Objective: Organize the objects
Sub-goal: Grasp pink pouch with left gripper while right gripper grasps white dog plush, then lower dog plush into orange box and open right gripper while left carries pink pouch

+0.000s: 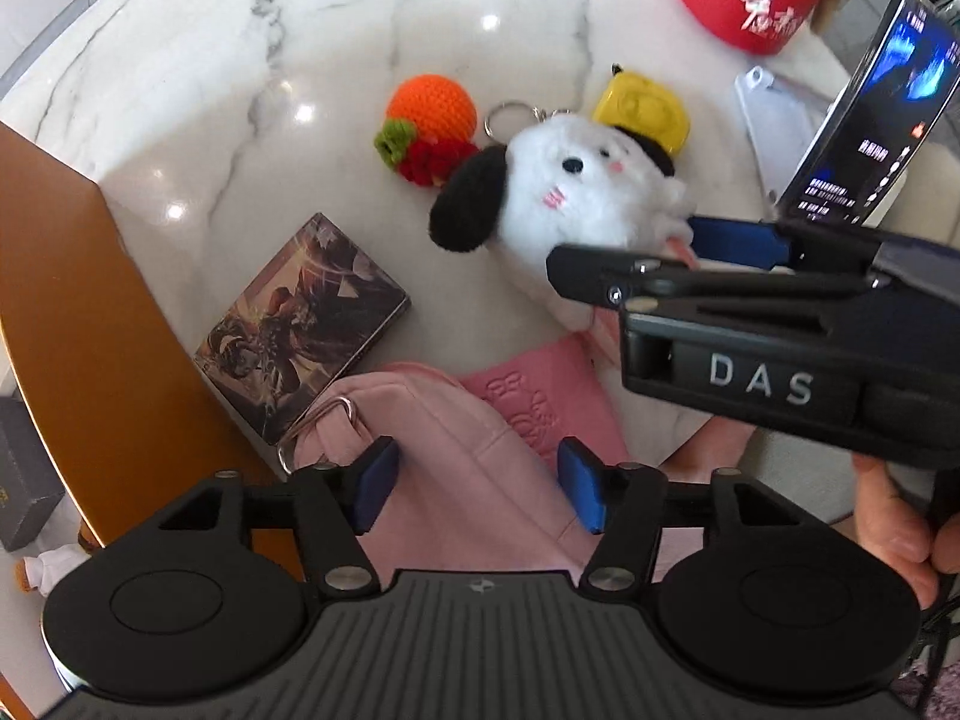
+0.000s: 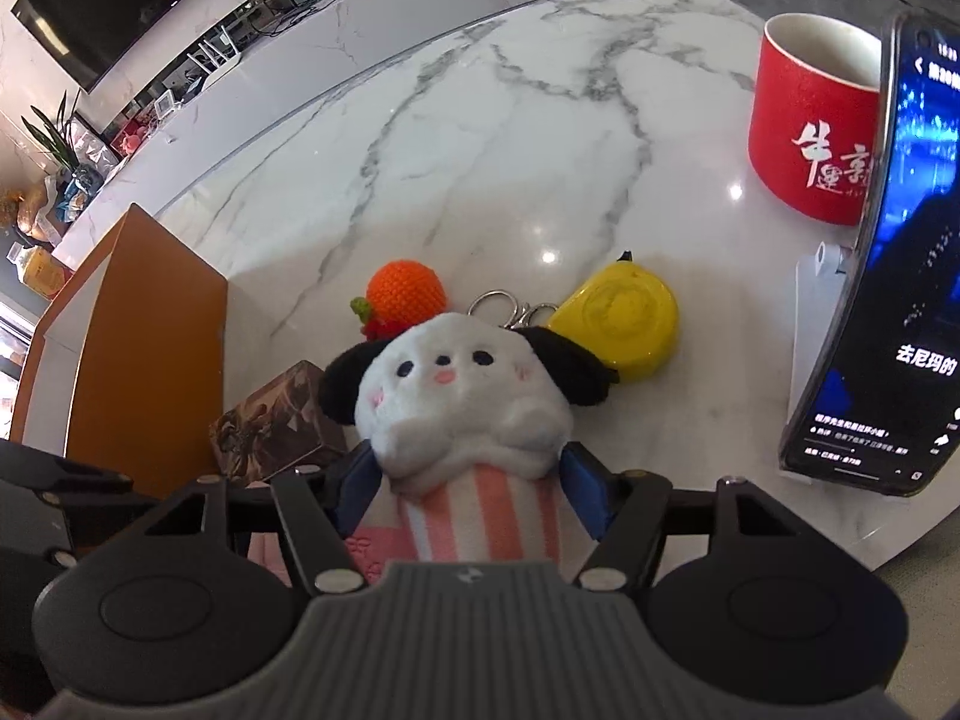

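Right gripper point(image 2: 471, 489) is closing on the plush dog point(image 2: 462, 396), blue pads point(image 2: 585, 495) pressing both sides of its pink-and-white striped lower body; white head and black ears are sticking out past the fingertips. In the left wrist view the right gripper point(image 1: 678, 240) is coming in from the right edge, and the plush dog point(image 1: 570, 192) is sitting on the marble table point(image 1: 300, 30) with its lower end over the pink pouch point(image 1: 480, 450).

Left gripper point(image 1: 477, 489) is hanging over the pink pouch with jaws spread and pads point(image 1: 375, 489) not visibly pinching the fabric (contact can't be confirmed from this angle).

Other items are lying on the table just behind the dog:
- crocheted orange point(image 1: 429, 111) with green and red bits, left of the dog's head
- yellow case point(image 1: 642, 114) at the right, touching or just behind the dog's ear
- metal key ring point(image 1: 507, 117) between them
- illustrated card box point(image 1: 300, 330) to the left, beside the orange panel point(image 1: 60, 300)

Red cup point(image 2: 810, 120) is standing farther back on the right. Phone point(image 2: 900, 270) is leaning on a white stand point(image 2: 819, 324) at the right, screen lit
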A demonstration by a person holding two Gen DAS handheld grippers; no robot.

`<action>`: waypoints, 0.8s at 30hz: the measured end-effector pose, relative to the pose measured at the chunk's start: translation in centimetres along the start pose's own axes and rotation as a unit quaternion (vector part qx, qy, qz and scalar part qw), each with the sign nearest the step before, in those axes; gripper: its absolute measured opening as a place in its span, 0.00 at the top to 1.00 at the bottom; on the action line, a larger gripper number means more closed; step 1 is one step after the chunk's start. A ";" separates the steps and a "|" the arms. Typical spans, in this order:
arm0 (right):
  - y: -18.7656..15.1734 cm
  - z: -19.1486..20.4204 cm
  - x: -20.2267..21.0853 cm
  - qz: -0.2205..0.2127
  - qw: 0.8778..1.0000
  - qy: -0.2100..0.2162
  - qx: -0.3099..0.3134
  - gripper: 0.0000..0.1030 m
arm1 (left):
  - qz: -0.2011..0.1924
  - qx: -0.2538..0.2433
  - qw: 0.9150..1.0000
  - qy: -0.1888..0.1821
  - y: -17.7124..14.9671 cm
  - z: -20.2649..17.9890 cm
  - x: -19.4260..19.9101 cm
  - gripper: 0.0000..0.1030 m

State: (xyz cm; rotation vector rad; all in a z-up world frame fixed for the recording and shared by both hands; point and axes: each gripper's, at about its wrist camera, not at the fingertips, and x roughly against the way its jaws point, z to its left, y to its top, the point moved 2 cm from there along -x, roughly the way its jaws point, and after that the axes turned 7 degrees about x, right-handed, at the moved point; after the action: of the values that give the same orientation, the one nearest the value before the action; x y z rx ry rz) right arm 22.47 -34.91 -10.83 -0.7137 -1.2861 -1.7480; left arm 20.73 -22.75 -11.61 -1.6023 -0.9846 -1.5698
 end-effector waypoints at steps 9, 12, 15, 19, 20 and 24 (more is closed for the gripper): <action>-0.7 0.3 0.8 -0.011 1.000 0.000 0.007 0.42 | -0.044 0.002 0.999 -0.013 -1.4 0.8 1.7 0.63; -1.0 0.7 1.6 -0.020 1.000 -0.003 0.012 0.42 | -0.078 0.022 0.996 -0.044 -2.4 2.0 3.3 0.68; -1.2 1.6 2.9 -0.033 0.999 -0.001 0.019 0.43 | -0.114 0.042 0.990 -0.071 -3.6 3.1 5.0 0.71; -1.3 3.3 5.0 -0.057 0.998 -0.009 0.038 0.43 | -0.160 0.066 0.979 -0.103 -5.0 4.1 7.7 0.72; -1.3 3.7 5.6 -0.063 0.997 -0.009 0.042 0.43 | -0.173 0.071 0.976 -0.111 -5.3 4.3 8.5 0.72; -1.1 5.4 7.9 -0.086 0.995 0.002 0.049 0.43 | -0.225 0.087 0.961 -0.134 -6.4 5.6 11.9 0.72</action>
State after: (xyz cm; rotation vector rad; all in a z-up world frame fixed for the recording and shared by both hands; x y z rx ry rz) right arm 17.50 -31.88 -3.17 -0.5573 -1.4572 -1.8059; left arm 17.70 -14.07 -0.19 -1.5645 -1.6837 -1.5149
